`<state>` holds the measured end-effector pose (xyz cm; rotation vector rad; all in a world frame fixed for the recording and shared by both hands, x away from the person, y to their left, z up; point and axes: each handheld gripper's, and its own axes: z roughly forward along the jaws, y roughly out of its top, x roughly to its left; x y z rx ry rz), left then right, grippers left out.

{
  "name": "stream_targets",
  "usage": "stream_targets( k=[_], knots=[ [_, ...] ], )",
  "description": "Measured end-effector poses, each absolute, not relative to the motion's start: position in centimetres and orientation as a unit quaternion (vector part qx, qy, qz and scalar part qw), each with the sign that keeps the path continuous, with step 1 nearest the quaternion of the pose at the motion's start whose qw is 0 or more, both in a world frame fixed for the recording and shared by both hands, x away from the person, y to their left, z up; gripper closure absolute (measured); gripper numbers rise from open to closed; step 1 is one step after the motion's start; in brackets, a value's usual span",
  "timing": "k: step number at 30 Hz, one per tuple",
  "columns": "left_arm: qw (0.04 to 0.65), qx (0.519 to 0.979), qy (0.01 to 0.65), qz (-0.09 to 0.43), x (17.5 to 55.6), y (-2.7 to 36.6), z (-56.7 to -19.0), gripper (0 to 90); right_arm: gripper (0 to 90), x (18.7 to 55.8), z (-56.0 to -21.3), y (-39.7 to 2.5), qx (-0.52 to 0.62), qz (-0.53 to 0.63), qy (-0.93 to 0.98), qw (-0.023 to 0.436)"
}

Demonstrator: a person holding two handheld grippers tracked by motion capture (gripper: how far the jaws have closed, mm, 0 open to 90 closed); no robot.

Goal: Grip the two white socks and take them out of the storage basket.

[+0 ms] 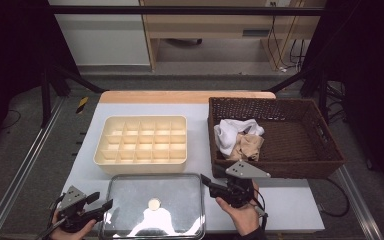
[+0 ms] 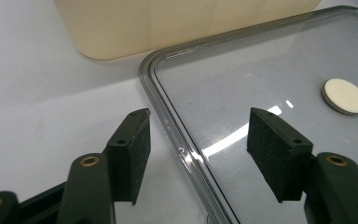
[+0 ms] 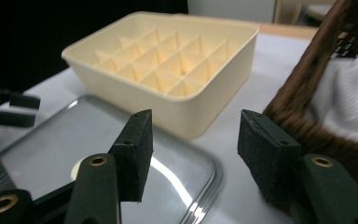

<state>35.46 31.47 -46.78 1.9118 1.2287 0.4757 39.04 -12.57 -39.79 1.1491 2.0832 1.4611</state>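
The clear lid (image 1: 152, 206) lies flat, long axis left-right at lower centre, flanked by the spread, empty left gripper (image 1: 104, 206) and right gripper (image 1: 206, 181).

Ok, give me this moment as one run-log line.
left gripper: open, straddling clear lid rim | right gripper: open, empty, beside wicker basket | divided box: empty | white cloth in basket

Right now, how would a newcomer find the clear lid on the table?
Start at the white table and look at its near edge, in front of the cream divided tray. The clear lid lies flat there; only it is transparent, with a round cream knob in the middle.
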Motion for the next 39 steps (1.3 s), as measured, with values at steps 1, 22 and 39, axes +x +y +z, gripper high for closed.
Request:
stream_targets(
  k=[1,22,39],
  knots=[
    [0.398,0.756,0.485,0.188,35.5,31.5,-46.8,38.7,45.2,39.3,-39.3,-12.8,0.406,0.52,0.73,0.179],
    [0.395,0.75,0.495,0.188,35.5,31.4,-47.0,36.1,44.7,47.3,-34.4,-15.7,0.464,0.472,0.7,0.269],
    [0.392,0.752,0.496,0.184,35.6,31.6,-47.1,36.3,46.7,54.2,-36.6,-15.4,0.51,0.405,0.713,0.261]
  ],
)
